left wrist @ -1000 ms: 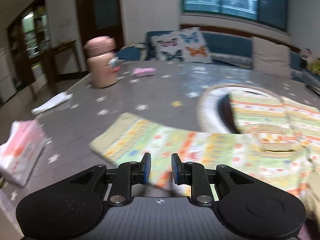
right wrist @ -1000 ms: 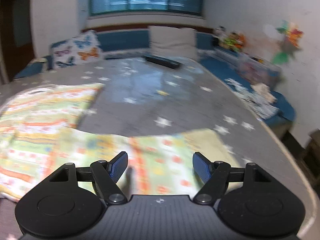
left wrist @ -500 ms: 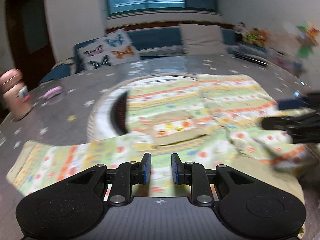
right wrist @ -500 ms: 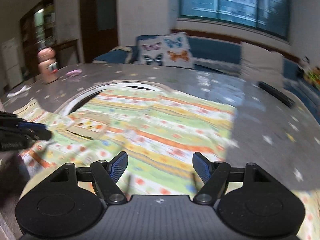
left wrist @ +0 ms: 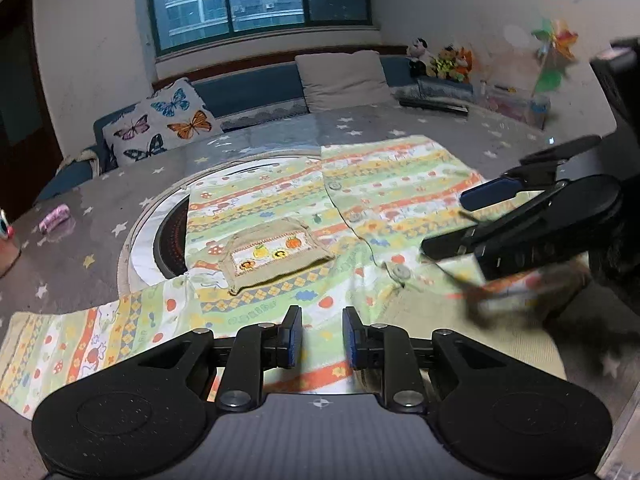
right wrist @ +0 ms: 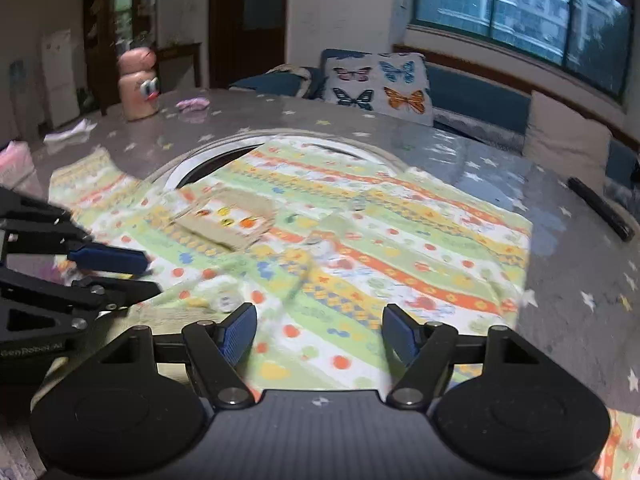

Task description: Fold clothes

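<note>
A striped green, yellow and orange children's garment with a beige chest pocket lies spread flat on the grey star-print table; it also shows in the right wrist view. My left gripper hovers over its near hem with the jaws a narrow gap apart and nothing between them. My right gripper is wide open above the cloth. The right gripper also shows at the right of the left wrist view. The left gripper shows at the left of the right wrist view.
A round inset hotplate ring lies under the garment. A pink bottle, a small pink item and white paper sit on the table's far left. A black bar lies on the right. A sofa with a butterfly cushion stands behind.
Both grippers have swung in over the garment from its outer sleeves toward its middle, and now face each other. Neither gripper's jaw gap has changed.
</note>
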`<state>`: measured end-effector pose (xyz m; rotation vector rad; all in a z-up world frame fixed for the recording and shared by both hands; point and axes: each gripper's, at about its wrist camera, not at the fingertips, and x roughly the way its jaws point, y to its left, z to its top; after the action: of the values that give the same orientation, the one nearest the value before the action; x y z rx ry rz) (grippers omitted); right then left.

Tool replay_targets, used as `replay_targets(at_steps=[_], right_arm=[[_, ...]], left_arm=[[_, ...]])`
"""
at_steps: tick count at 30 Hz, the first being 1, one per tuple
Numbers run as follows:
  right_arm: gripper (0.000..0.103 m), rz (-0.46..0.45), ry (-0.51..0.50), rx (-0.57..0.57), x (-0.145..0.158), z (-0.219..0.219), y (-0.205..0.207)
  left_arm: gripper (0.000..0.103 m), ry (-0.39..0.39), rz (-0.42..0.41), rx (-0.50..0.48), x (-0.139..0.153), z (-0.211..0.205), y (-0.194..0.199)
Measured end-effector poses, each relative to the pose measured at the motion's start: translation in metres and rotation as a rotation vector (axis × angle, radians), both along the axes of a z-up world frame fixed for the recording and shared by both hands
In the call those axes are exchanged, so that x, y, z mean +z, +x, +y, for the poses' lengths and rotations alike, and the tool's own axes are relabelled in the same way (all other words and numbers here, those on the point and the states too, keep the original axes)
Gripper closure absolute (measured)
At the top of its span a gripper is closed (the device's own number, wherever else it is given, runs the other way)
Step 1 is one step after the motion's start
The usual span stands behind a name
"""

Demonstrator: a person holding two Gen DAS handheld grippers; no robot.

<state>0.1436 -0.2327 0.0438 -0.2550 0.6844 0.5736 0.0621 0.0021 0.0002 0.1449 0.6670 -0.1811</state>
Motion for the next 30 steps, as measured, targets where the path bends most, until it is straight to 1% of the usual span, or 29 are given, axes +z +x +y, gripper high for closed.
replay_targets(at_steps=[1,3,4,7,9,10,14,15,17,18,19,22,25,29,30], right_arm=[[0.037,0.001,0.010,-0.021,0.003,-0.006,0.006],[0.041,-0.001,0.021,-0.067,0.007,-0.016,0.020],[0.044,-0.002,0.024,-0.097,0.008,-0.022,0.030],[0.052,-0.006,0.025,-0.174,0.010,-0.037,0.059],[0.056,-0.012,0.023,-0.224,0.010,-0.047,0.078],[0.060,-0.011,0.020,-0.248,0.009,-0.052,0.088],[0.068,0.011,0.020,-0.336,0.003,-0.064,0.124],[0.072,0.021,0.022,-0.354,0.002,-0.067,0.133],[0.084,0.047,0.032,-0.372,-0.003,-0.070,0.147],[0.093,0.058,0.038,-0.376,-0.005,-0.071,0.152],[0.096,0.064,0.041,-0.380,-0.008,-0.070,0.156],[0.099,0.053,0.036,-0.378,-0.011,-0.065,0.164],[0.100,0.040,0.024,-0.371,-0.013,-0.059,0.175],[0.099,0.035,0.027,-0.371,-0.014,-0.055,0.184],[0.096,0.028,0.014,-0.366,-0.012,-0.055,0.184]], left_arm=[[0.079,-0.001,0.004,-0.001,0.000,0.000,0.001],[0.079,-0.003,0.012,-0.003,-0.001,0.001,0.002],[0.079,-0.004,0.015,-0.004,-0.002,0.001,0.003],[0.079,-0.006,0.020,-0.009,-0.004,0.002,0.003],[0.079,-0.012,0.024,-0.012,-0.005,0.004,0.003],[0.079,-0.018,0.026,-0.012,-0.005,0.004,0.003],[0.079,-0.035,0.035,-0.015,-0.004,0.007,0.003],[0.079,-0.037,0.036,-0.017,-0.004,0.008,0.004],[0.079,-0.043,0.039,-0.020,-0.004,0.009,0.004],[0.079,-0.047,0.041,-0.021,-0.003,0.009,0.004],[0.079,-0.049,0.042,-0.024,-0.003,0.010,0.004],[0.078,-0.055,0.044,-0.028,-0.003,0.011,0.004],[0.077,-0.057,0.040,-0.033,-0.004,0.011,0.005],[0.076,-0.058,0.040,-0.035,-0.004,0.009,0.005],[0.075,-0.058,0.040,-0.035,-0.004,0.008,0.004]])
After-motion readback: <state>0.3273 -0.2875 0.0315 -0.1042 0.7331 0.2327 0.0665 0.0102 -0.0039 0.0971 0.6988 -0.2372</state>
